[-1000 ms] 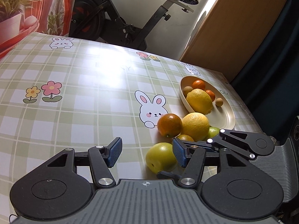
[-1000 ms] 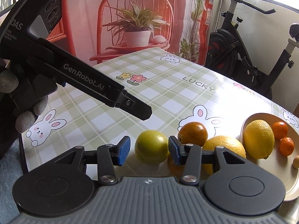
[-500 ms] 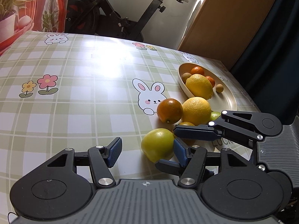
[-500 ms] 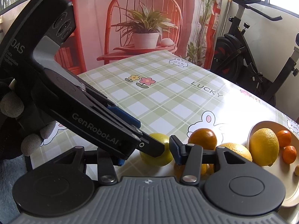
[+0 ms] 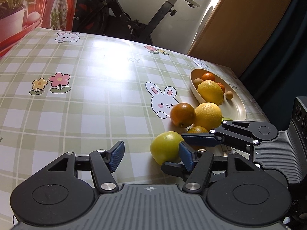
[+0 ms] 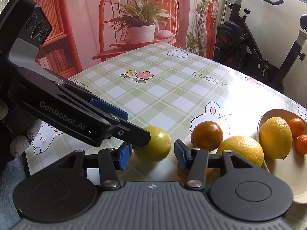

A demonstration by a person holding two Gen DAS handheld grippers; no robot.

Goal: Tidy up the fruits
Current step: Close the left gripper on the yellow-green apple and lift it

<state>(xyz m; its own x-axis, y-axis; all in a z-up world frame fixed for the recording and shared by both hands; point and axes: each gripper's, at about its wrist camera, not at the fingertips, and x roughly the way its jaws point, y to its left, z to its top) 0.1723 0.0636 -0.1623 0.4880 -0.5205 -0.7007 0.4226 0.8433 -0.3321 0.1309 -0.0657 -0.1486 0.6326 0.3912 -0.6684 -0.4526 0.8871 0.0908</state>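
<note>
A yellow-green round fruit [image 6: 155, 146] rests on the checked tablecloth between the fingers of my right gripper [image 6: 153, 157]. The jaws are opening, with a small gap at the right pad. My left gripper [image 5: 151, 156] comes in from the left, also opening, with nothing pressed between its pads. The fruit [image 5: 166, 149] lies ahead of its right finger, and in the right wrist view one left fingertip [image 6: 144, 137] touches the fruit's top. Beside it lie an orange [image 5: 182, 115] and a lemon [image 5: 208, 116]. The cream plate [image 5: 239, 107] holds a lemon [image 5: 211, 92] and small mandarins.
A smaller orange [image 5: 197, 129] sits behind the right gripper's finger [image 5: 199, 140]. A gloved hand [image 6: 25, 138] holds the left gripper. An exercise bike [image 5: 134, 19] and a red chair with a potted plant [image 6: 140, 25] stand past the table's far edge.
The left gripper has advanced from the left until its fingertip reaches the yellow-green fruit, and its jaws stand a little wider. The right gripper's fingers have slid around the fruit.
</note>
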